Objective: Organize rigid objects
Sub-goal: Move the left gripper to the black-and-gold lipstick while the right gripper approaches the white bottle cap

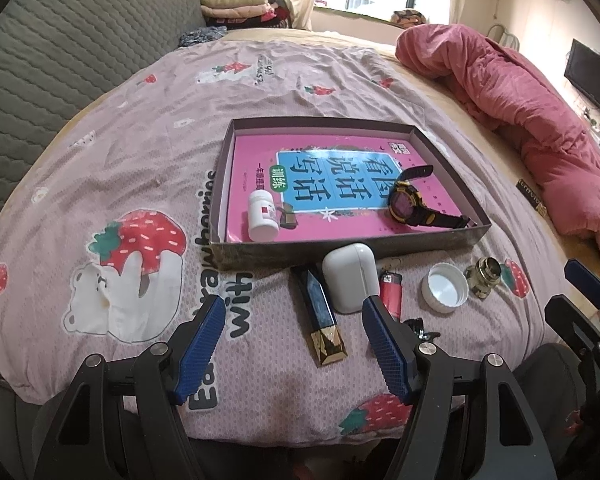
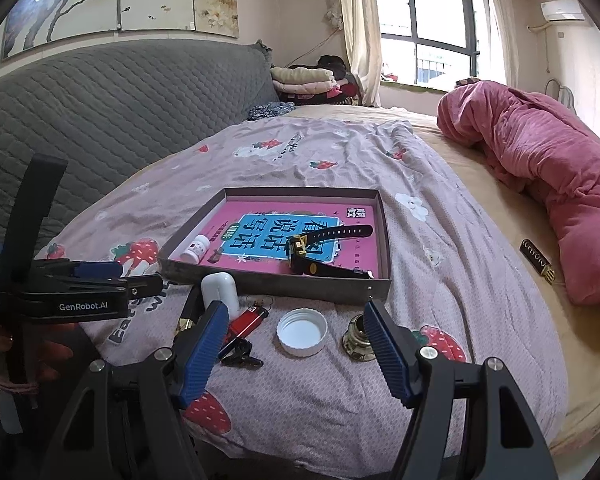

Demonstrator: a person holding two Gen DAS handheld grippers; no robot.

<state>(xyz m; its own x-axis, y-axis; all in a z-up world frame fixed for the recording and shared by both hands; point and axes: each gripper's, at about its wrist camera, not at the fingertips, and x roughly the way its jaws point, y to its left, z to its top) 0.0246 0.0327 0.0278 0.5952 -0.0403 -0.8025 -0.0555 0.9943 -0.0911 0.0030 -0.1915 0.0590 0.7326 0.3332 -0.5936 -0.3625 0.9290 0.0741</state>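
Observation:
A shallow cardboard tray (image 1: pixel 260 254) (image 2: pixel 284 285) lies on the bed with a pink book (image 1: pixel 320 208), a white pill bottle (image 1: pixel 263 216) (image 2: pixel 196 249) and a black-and-yellow watch (image 1: pixel 410 200) (image 2: pixel 320 254) inside. In front of it lie a blue-and-gold tube (image 1: pixel 320 316), a white earbud case (image 1: pixel 350 278) (image 2: pixel 220 290), a red lighter (image 1: pixel 391 294) (image 2: pixel 248 322), a white lid (image 1: pixel 446 288) (image 2: pixel 302 331) and a small brass bottle (image 1: pixel 483 278) (image 2: pixel 356 338). My left gripper (image 1: pixel 292 308) hovers open over the tube and case. My right gripper (image 2: pixel 294 314) stands open above the lid, holding nothing.
A rolled pink quilt (image 2: pixel 540 184) lies along the right side of the bed. A small dark gold-lettered item (image 2: pixel 536 264) rests beside it. A grey padded headboard (image 2: pixel 100 112) is at the left. A black clip (image 2: pixel 240 354) lies near the lighter.

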